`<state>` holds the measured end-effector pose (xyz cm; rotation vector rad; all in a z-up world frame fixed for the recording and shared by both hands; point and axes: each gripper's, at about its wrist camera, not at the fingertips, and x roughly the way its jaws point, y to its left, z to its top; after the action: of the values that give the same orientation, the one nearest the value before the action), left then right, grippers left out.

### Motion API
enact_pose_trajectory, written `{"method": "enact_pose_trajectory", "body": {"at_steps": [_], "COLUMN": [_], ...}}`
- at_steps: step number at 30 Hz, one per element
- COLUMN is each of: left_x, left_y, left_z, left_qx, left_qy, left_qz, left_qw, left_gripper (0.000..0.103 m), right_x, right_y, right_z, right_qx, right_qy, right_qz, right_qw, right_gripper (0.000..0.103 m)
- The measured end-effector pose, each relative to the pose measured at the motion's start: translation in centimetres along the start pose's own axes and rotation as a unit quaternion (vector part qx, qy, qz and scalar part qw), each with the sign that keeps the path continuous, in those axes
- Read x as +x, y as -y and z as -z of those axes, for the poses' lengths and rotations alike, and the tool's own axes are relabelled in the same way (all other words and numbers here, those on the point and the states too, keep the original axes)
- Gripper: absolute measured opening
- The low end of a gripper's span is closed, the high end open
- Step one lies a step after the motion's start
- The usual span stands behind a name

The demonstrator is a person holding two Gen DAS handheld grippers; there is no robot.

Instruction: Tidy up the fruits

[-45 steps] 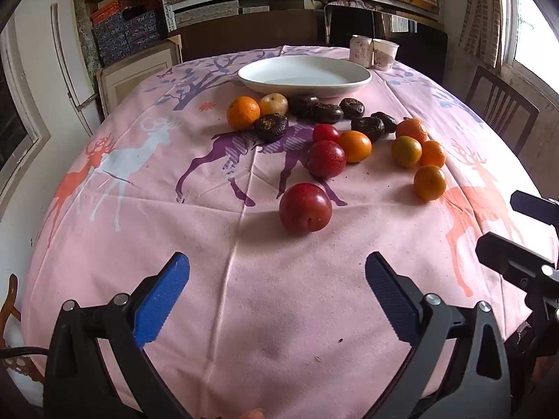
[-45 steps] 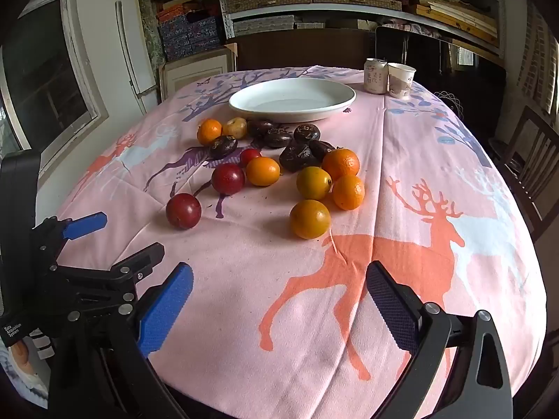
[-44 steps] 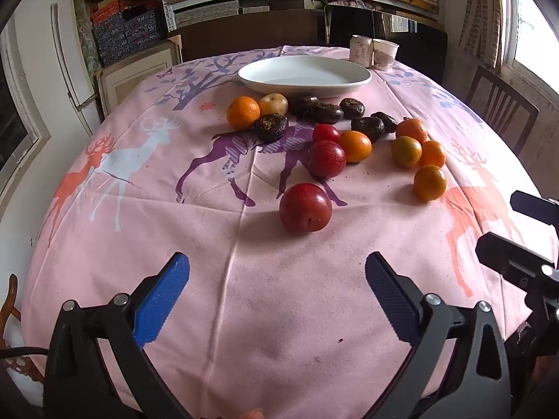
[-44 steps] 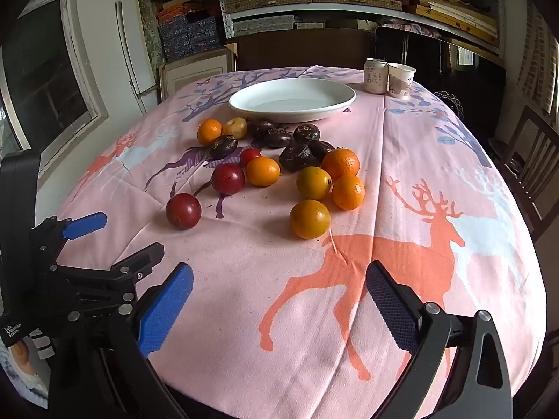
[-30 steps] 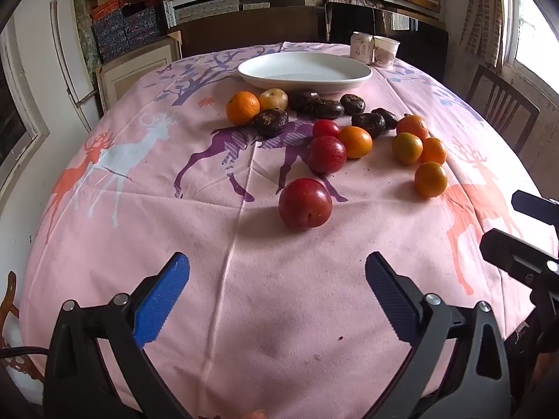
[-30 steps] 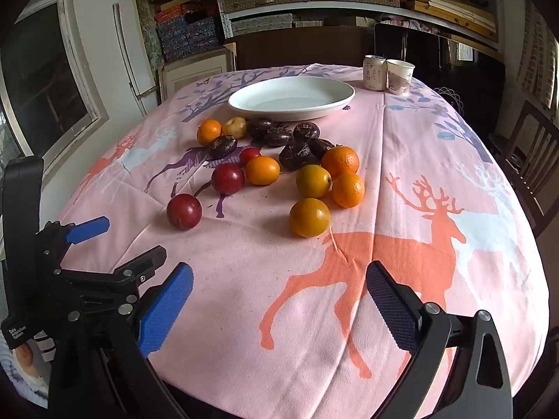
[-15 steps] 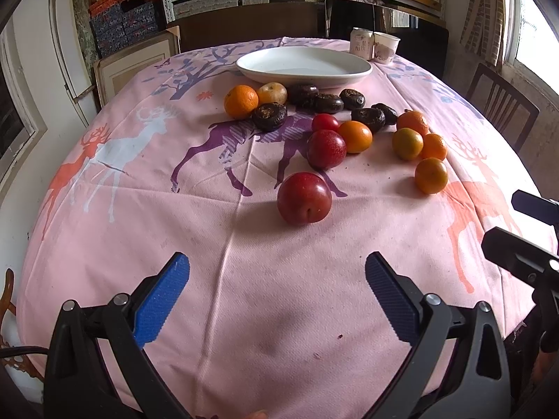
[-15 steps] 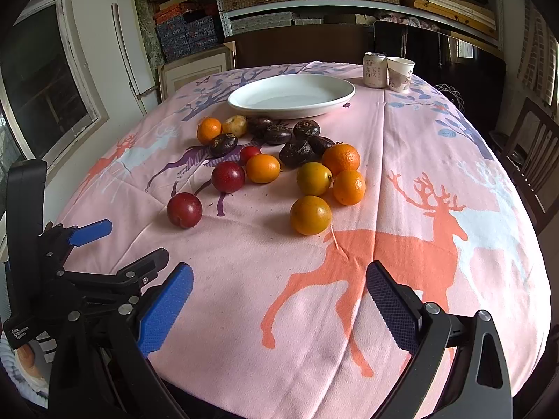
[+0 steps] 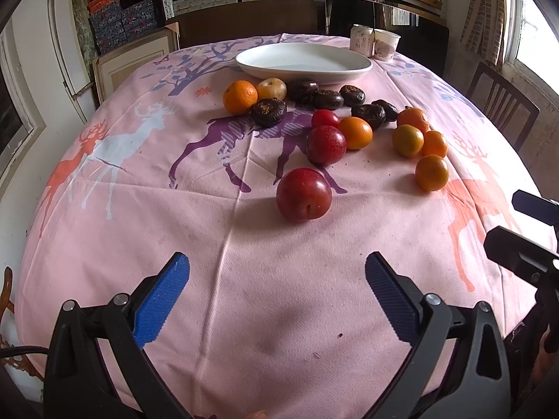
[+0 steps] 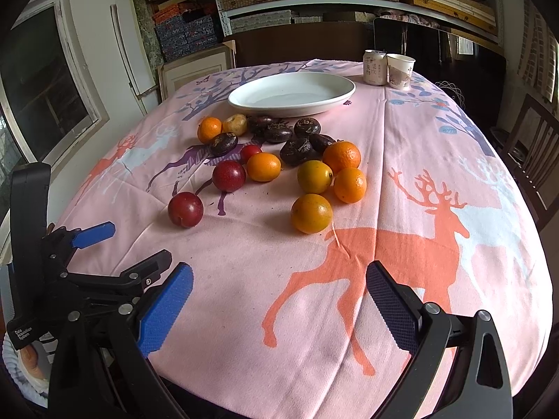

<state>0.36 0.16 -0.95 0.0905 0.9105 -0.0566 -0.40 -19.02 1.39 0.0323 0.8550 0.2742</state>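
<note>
Pink cloth printed with deer covers the table (image 9: 146, 209), its near edge cut off behind both tools. The left gripper (image 9: 276, 296) gapes wide and holds nothing, low over bare cloth just short of the nearest plum (image 9: 303, 194). The right gripper (image 10: 277, 300) is likewise spread and empty, with an orange (image 10: 311, 213) ahead. The remaining fruit clusters before the white plate (image 10: 291, 95). The dark wrinkled fruits (image 10: 295, 152) are hard to identify.
</note>
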Motion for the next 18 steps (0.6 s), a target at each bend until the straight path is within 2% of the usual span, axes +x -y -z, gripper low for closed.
{"method": "enact_pose_trajectory", "body": {"at_steps": [18], "left_x": [0.18], "left_y": [-0.03], "left_z": [0.05], "left_qx": [-0.001], "left_qy": [-0.002], "left_qz": [0.002], "left_qw": [1.0], "left_gripper": [0.099], "right_x": [-0.02], "right_y": [-0.13], "right_z": [-0.04], "right_qx": [0.002], "right_qy": [-0.001], "right_qz": [-0.003], "right_qw": [1.0], "right_gripper": [0.099]}}
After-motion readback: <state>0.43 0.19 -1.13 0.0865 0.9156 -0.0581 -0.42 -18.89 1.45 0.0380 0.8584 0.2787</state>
